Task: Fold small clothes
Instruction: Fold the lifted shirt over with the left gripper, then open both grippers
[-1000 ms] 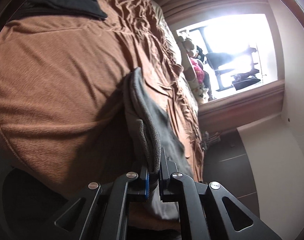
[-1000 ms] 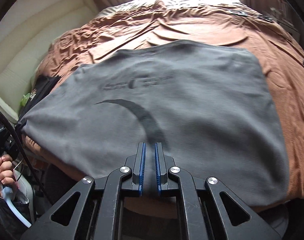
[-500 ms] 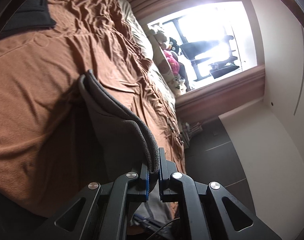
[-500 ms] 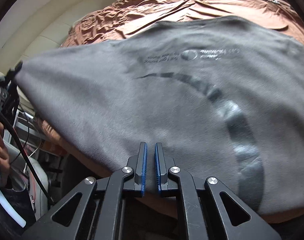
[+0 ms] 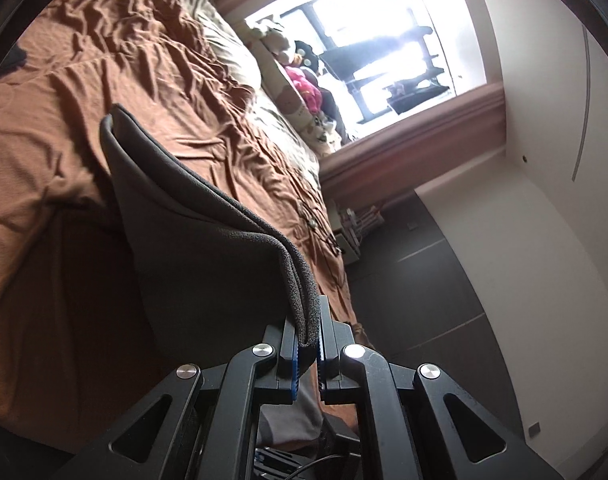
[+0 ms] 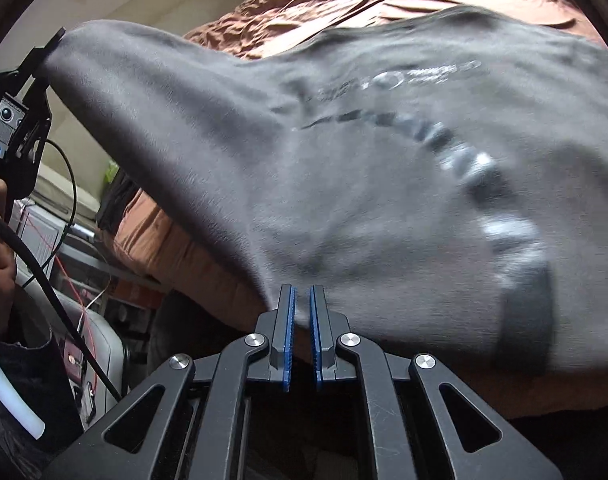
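The grey fleece garment with a dark printed arc and small lettering is held lifted off the rumpled rust-brown bedspread along its near edge, while its far part appears to rest on the bed. No finished fold is visible in the right wrist view; the first fold is judged to be in hand, with the laying-over, smoothing and any further folds left to do. The left gripper is pressed together on a doubled edge of the cloth, which is seen standing up between its blue pads. The right gripper is nearly shut, and the lower hem seems to be pinched between its pads, though motion blur leaves this uncertain. In the right wrist view the left gripper is seen from outside, raised at the left with a corner of the cloth drawn taut. A black garment is noted at the far edge of the bed, well apart. Stuffed toys are lined below the bright window. Cables and equipment are noted beside the bed. The bedspread ahead is judged free for the fold.
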Demonstrator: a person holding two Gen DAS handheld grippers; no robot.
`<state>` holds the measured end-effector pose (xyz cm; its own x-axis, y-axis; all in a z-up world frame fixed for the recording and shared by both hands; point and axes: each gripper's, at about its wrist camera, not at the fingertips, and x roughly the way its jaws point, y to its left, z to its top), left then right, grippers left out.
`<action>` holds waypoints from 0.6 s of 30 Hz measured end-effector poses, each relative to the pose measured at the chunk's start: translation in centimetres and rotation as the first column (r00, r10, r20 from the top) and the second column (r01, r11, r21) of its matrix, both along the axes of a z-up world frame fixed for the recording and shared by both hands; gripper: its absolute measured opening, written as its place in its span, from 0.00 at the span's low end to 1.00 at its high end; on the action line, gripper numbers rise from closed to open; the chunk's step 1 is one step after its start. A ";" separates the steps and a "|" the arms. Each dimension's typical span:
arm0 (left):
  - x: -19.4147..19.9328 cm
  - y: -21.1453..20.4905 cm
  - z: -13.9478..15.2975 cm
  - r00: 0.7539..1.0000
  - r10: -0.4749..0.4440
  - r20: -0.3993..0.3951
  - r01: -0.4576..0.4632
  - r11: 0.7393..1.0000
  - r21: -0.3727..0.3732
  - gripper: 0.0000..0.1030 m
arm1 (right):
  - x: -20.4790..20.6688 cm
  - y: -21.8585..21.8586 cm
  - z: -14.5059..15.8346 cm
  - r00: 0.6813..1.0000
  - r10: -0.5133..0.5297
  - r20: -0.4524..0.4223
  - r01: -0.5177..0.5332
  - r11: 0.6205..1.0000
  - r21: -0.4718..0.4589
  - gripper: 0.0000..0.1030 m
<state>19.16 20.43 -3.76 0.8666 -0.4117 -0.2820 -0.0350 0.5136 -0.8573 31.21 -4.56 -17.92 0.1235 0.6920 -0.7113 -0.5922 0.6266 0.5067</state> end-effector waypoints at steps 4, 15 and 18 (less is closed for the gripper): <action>1.8 -2.4 1.1 0.998 -0.060 0.003 0.060 0.998 0.021 0.06 | 0.9 -4.0 1.3 0.998 -0.062 0.015 0.061 0.997 0.047 0.05; 5.9 -9.1 1.9 0.975 -0.223 -0.013 0.223 0.972 0.070 0.06 | 0.9 -14.7 3.4 0.961 -0.259 0.093 0.248 0.961 0.120 0.54; 7.0 -11.2 1.3 0.963 -0.269 -0.030 0.270 0.960 0.078 0.06 | 0.5 -17.0 3.6 0.949 -0.298 0.103 0.286 0.952 0.113 0.54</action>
<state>26.17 9.26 -2.43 0.7208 -0.6047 -0.3388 0.0987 0.5734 -0.8133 31.75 -21.54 -14.28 0.4087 0.6768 -0.6124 -0.4492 0.7332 0.5105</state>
